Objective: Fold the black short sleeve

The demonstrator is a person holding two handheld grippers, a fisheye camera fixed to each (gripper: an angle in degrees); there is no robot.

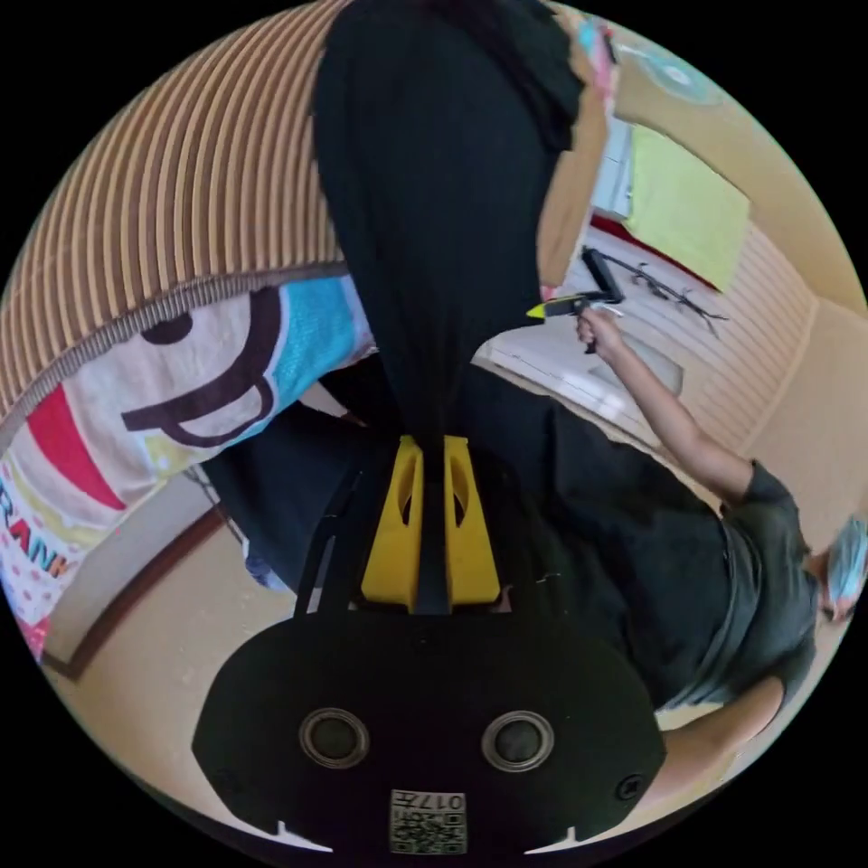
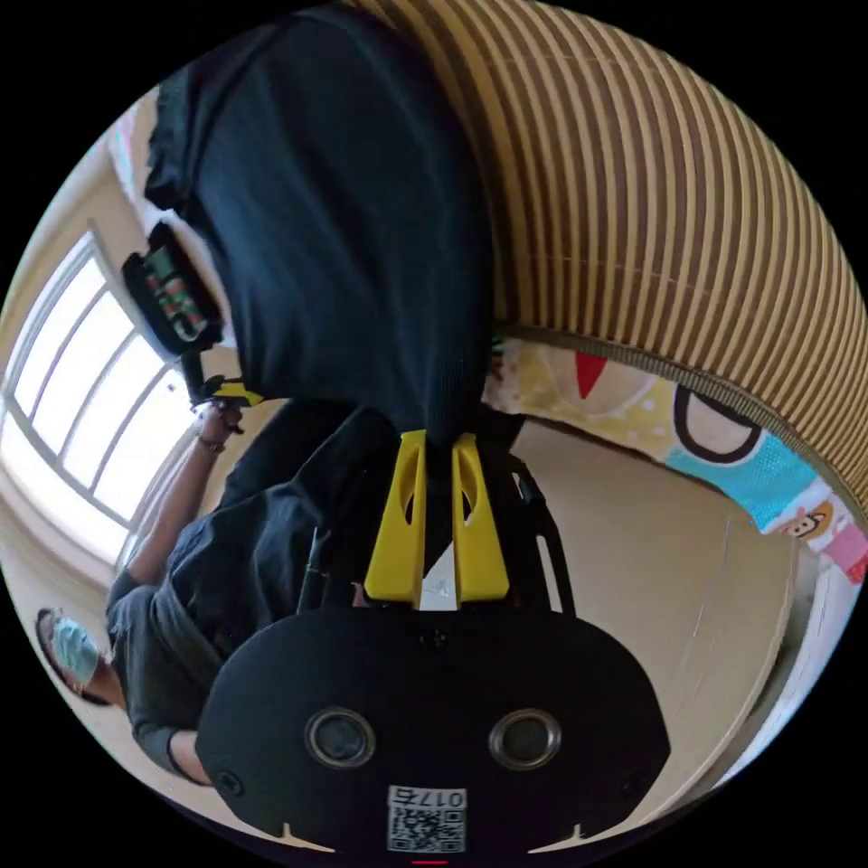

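With the yellow-jawed left gripper (image 1: 430,443) and yellow-jawed right gripper (image 2: 439,438) each clamped on the black cotton short-sleeve shirt (image 1: 434,199) stretching toward each frame's top, lifting seems underway; next, spreading it flat.

I see the black short-sleeved cotton shirt (image 1: 434,208) held up in the air, not lying on anything. In the left gripper view its cloth narrows into a gathered bunch that runs down between the yellow jaws, then spreads wide further away. In the right gripper view the same plain dark shirt (image 2: 344,208) also tapers to a pinched fold between the jaws (I can make out no print or pattern on it). The fabric looks soft, matte and loosely creased, stretched between the two pinch points.
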